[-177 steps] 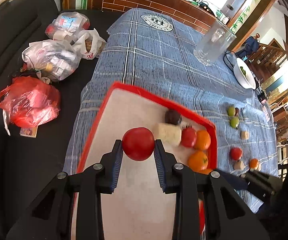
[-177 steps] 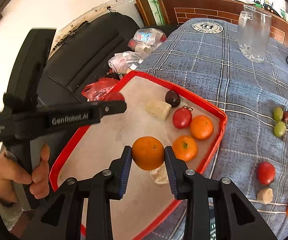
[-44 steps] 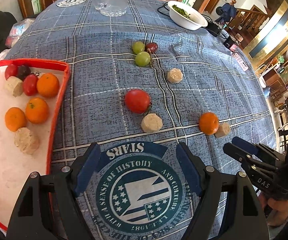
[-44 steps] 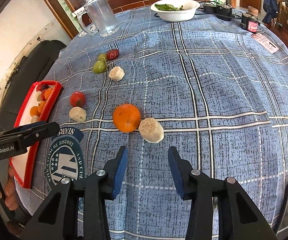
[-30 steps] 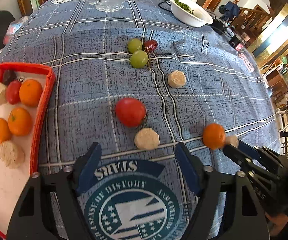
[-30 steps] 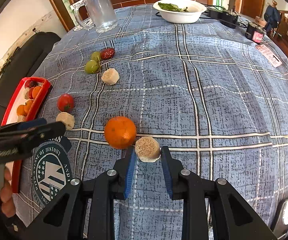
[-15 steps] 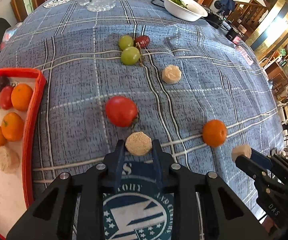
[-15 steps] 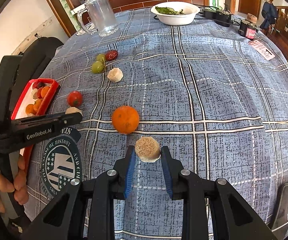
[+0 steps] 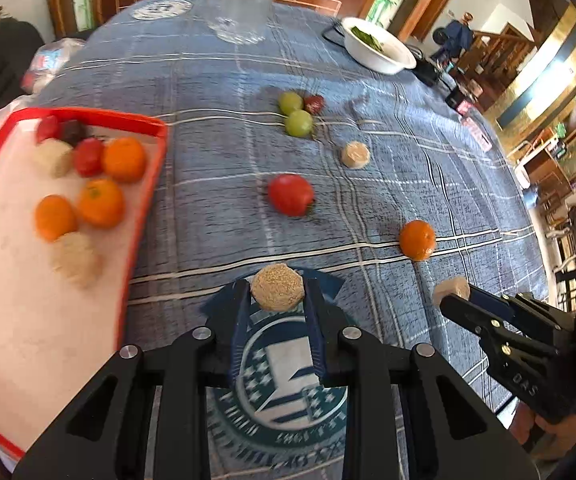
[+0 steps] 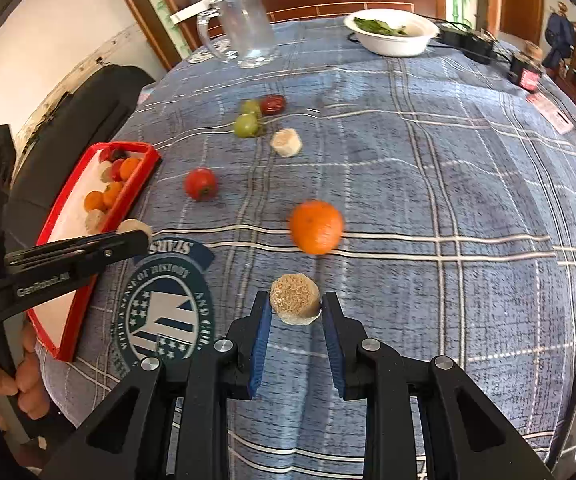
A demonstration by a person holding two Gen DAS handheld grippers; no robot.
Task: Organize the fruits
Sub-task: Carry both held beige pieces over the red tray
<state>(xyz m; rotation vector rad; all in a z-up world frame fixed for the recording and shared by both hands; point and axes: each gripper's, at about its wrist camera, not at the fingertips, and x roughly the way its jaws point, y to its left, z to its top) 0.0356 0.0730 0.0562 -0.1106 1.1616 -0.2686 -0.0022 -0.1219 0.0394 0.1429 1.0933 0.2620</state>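
since a moment ago each tan round cake piece has been lifted off the blue plaid surface (image 9: 224, 80): one (image 9: 277, 287) is clamped in the left gripper (image 9: 277, 300), one (image 10: 295, 299) in the right gripper (image 10: 295, 312); the red-rimmed tray (image 9: 144, 216), left of both, is judged next

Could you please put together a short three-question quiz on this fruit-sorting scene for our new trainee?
1. True or false: the left hand-held gripper is shut on a beige chunk.
2. How many oranges lie in the red tray? A) one B) three C) five
3. Fill in: on the blue cloth, the piece nearest the right hand-held gripper, apart from the chunk it holds, is the loose ____.

Key: 1 true; 2 B; 3 orange.
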